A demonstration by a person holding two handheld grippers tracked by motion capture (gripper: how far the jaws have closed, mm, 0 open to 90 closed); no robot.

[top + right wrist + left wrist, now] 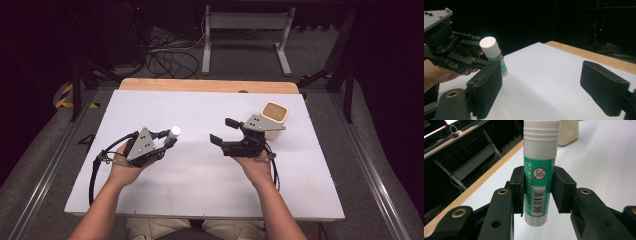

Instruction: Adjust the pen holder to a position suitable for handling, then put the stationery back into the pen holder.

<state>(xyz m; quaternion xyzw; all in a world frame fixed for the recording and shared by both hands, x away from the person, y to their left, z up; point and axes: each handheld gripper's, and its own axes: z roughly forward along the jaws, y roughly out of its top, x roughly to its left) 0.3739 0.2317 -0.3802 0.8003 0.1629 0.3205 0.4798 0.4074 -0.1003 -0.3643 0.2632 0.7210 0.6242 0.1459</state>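
Note:
A green glue stick with a white cap stands upright between the black pads of my left gripper, which is shut on its lower half. From above, the stick sticks out of the left gripper over the left middle of the white table. My right gripper is held to the right of it, pointing left, with its jaws wide apart. In the right gripper view the two pads have nothing between them, and the glue stick shows beyond them in the other gripper.
A beige square cup stands at the back right of the table, just behind the right hand; it is seen too in the left gripper view. A wooden strip runs along the far edge. Cables and a metal frame lie on the floor beyond.

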